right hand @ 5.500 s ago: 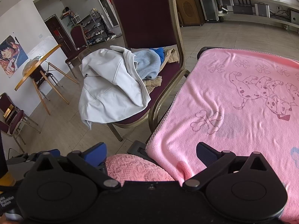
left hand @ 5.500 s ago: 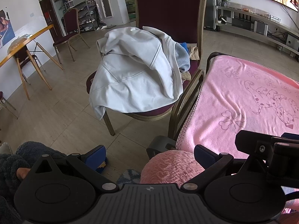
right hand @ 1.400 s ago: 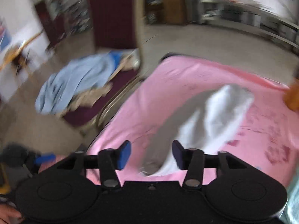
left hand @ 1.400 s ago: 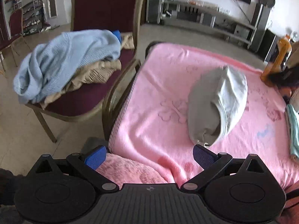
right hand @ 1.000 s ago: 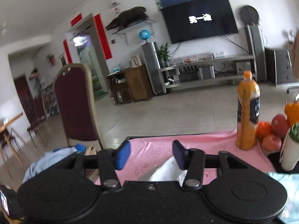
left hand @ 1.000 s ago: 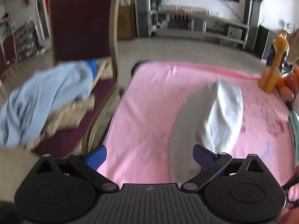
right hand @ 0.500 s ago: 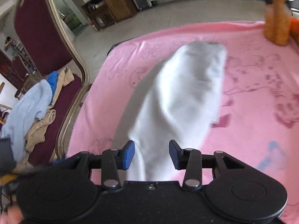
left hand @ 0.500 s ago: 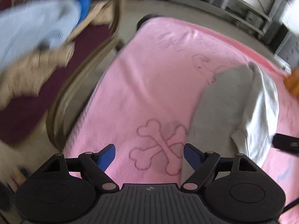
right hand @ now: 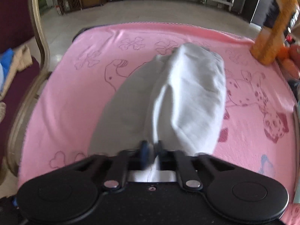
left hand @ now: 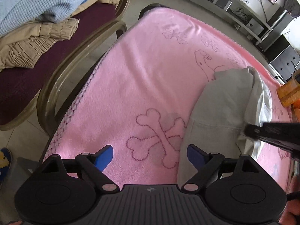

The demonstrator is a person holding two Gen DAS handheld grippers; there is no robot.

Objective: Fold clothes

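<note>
Right hand-held gripper (right hand: 151, 147) just closed — seemingly pinching grey garment (right hand: 168, 101), left hand-held gripper (left hand: 150, 154) spread.

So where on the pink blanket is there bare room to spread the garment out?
The widest bare patch of the pink blanket lies between the grey garment and the chair side. A smaller bare strip lies between the garment and the blanket's far-side edge. The orange bottle corner is crowded.

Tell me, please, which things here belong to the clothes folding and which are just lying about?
Folding: grey garment, pinched by right gripper; pink blanket; left gripper, open; blue knit and beige garment waiting on chair.
Lying about: orange bottle, fruit.
</note>
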